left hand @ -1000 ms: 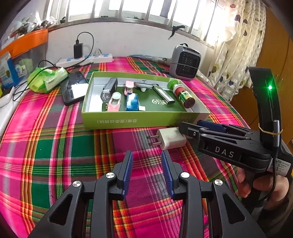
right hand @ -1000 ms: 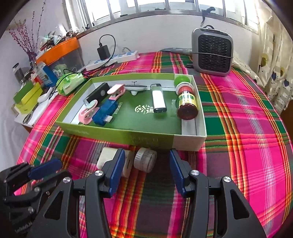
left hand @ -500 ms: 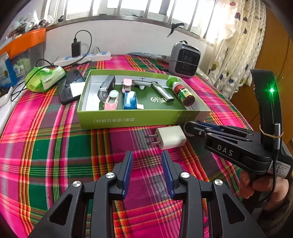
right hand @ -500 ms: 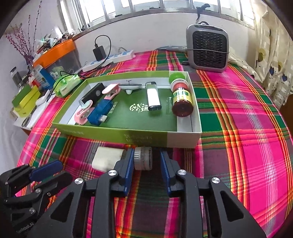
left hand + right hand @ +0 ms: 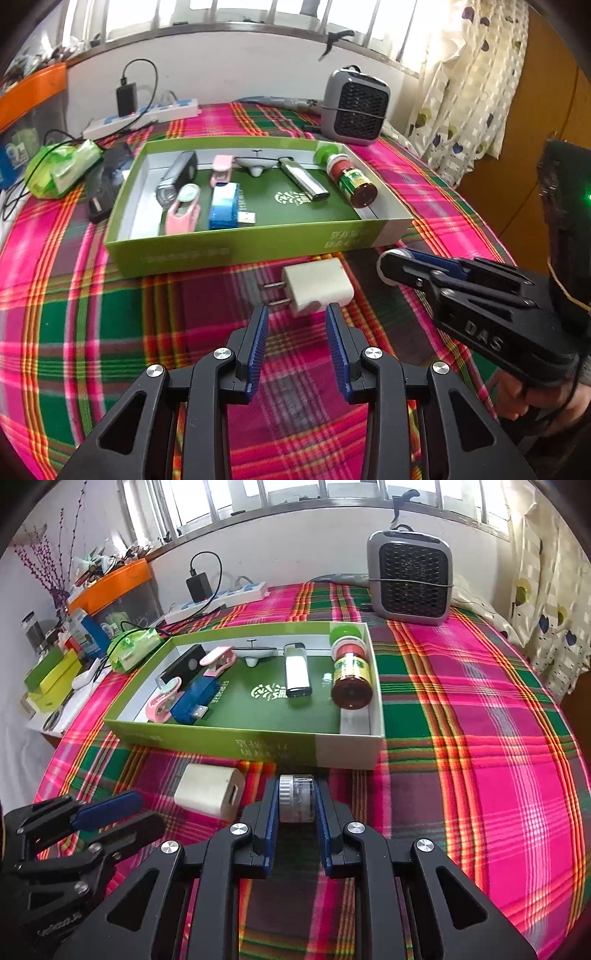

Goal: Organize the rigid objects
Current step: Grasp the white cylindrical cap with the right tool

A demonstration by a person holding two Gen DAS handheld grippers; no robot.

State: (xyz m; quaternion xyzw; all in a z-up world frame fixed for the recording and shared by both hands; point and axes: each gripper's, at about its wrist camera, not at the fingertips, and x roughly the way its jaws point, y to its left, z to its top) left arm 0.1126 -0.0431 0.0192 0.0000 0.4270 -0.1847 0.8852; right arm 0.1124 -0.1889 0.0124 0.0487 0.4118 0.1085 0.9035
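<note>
The fingers (image 5: 258,347) of the left gripper (image 5: 296,345) stood partly apart with nothing between them, their blue pads just short of the white charger (image 5: 317,286), which lay on the plaid tablecloth (image 5: 110,332) near the front wall of the green box (image 5: 240,247). In that left wrist view the right gripper (image 5: 397,264) came in from the right edge of the table, its tips pinched on a small round thing. Inside the box lay a red jar (image 5: 351,177), a silver lighter (image 5: 303,181) and a blue USB hub (image 5: 223,201). In the right wrist view the right gripper (image 5: 296,797) was clamped on a small clear jar (image 5: 295,797) lying on the cloth just before the box's front wall (image 5: 258,746), with the charger (image 5: 210,792) just beside it on the left and the left gripper (image 5: 118,808) near the table's front left edge.
</note>
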